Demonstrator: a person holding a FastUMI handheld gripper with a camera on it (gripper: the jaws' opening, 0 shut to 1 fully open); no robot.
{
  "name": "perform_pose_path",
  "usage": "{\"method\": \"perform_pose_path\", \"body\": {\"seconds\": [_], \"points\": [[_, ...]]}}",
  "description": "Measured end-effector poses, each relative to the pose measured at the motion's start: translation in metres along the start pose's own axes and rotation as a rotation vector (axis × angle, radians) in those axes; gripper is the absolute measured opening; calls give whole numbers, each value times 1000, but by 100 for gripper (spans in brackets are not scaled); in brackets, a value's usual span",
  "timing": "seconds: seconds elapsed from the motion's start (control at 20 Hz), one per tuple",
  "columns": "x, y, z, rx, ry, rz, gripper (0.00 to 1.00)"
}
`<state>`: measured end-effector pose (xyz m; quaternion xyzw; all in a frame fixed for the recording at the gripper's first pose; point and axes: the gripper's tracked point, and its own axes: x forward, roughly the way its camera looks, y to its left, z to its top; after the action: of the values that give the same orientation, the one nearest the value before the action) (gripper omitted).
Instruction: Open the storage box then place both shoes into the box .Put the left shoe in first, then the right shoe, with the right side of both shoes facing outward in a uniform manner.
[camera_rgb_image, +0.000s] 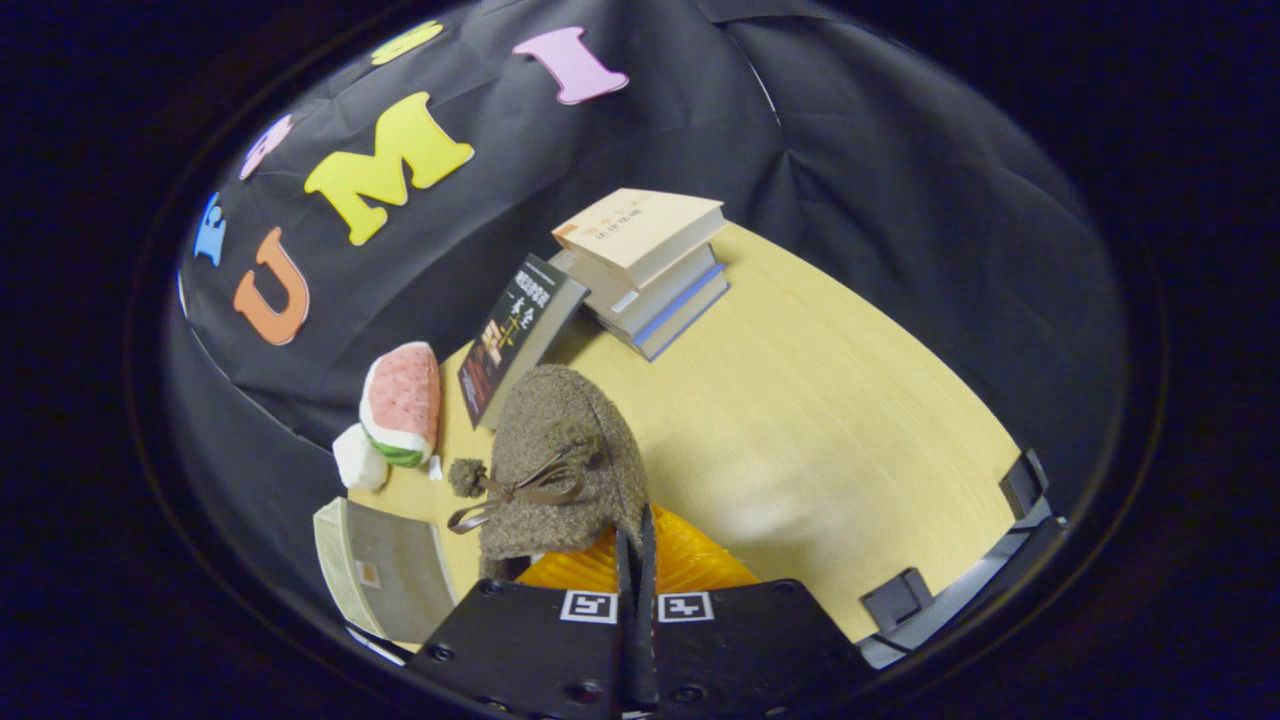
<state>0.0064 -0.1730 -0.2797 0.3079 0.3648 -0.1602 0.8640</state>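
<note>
- Gripper (636, 535) fingers pressed nearly together w/ only a thin slit between; they pinch the rear edge of a fuzzy olive-brown shoe (565, 465), so it's clamped on the shoe.
- Shoe looks like a plush slipper: brown ribbon bow (520, 493) on top, small pompom (466, 477) hanging off its left side. Toe points away from the fingers, toward the far edge of the table (830, 420).
- Shoe appears lifted/tilted above the tabletop; can't tell if any part touches the wood.
- Orange ribbed piece (690, 565) just under the shoe's heel, right by the fingertips; can't tell what it is.
- Black book (515, 335) beyond the shoe, leaning tilted vs. a stack of books (650, 270) near the table's far edge; stack's top book is tan, lower one has a blue spine.
- Watermelon-slice plush (403, 400) at the table's left edge, a small white object (357, 458) touching its lower end.
- Grey-beige box-like object (385, 570) at the near-left corner, left of the fingers; type unclear.
- Black brackets (900, 598) along the table's near-right edge; another (1023, 482) further along the right edge.
- Wide bare wood to the right of the shoe.
</note>
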Motion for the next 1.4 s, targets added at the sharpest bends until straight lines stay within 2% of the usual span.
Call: {"method": "perform_pose_path", "body": {"seconds": [0.25,0.4,0.8,1.0,1.4], "points": [[-45,102,-22,0,-62,31,0],[-58,169,-56,-40,-54,49,0],[-52,325,-141,-161,-56,84,0],[-23,359,-176,-268,-53,42,0],[22,346,-221,-375,-57,-113,0]]}}
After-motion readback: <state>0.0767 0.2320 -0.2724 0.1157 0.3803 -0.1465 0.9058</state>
